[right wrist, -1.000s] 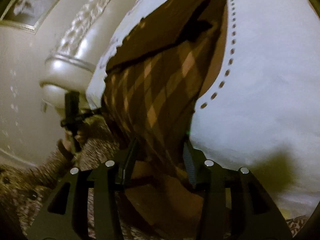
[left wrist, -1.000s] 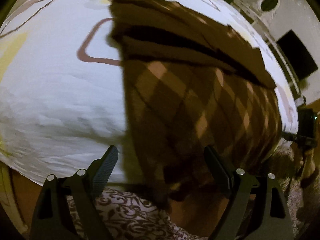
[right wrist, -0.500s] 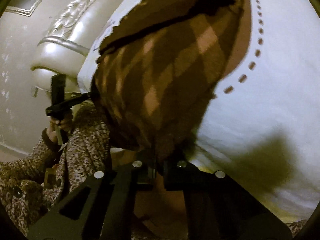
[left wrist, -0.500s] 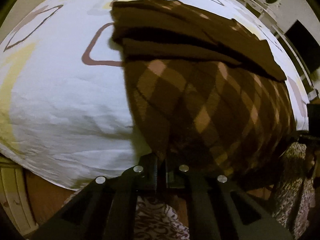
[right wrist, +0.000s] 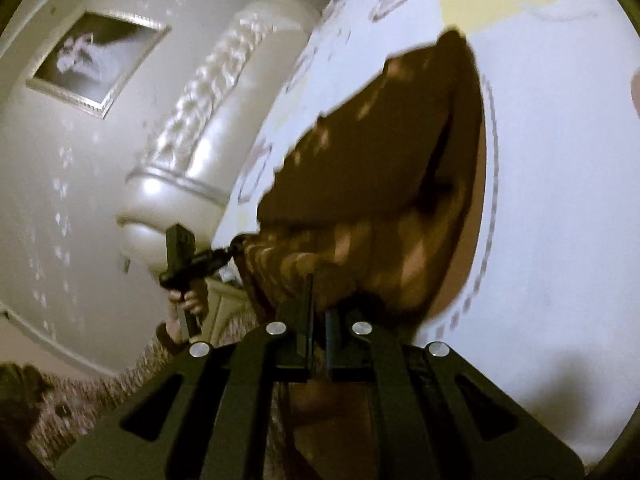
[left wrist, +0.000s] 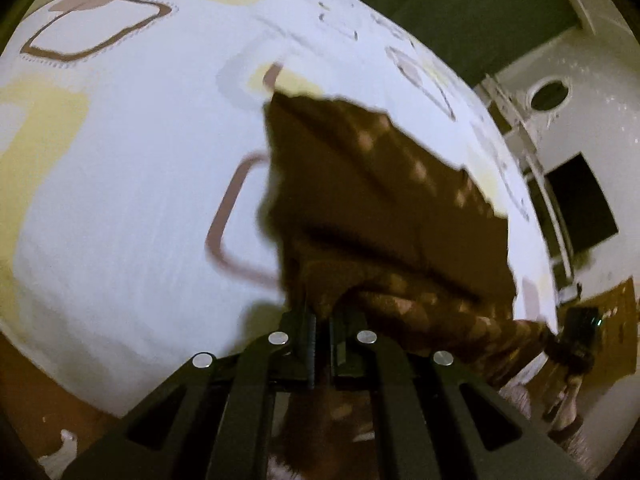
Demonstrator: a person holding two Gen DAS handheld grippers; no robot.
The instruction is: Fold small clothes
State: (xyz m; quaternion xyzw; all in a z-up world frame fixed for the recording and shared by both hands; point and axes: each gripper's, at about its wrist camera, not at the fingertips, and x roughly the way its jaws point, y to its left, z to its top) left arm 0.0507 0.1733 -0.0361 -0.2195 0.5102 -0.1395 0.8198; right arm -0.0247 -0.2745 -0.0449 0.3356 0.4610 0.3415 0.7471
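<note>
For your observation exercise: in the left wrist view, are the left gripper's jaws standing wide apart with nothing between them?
No, the left gripper is shut on the near edge of the brown checked garment.

Patterned bedsheet (left wrist: 140, 200), headboard (right wrist: 188, 140), framed picture (right wrist: 96, 60).

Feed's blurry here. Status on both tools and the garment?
Left tool shut on brown argyle garment. Right tool shut on it too. Near edge lifted off bed. Nothing in the way.

Home bedroom: patterned bedsheet (left wrist: 120, 200), padded headboard (right wrist: 200, 120), framed picture (right wrist: 96, 60).
</note>
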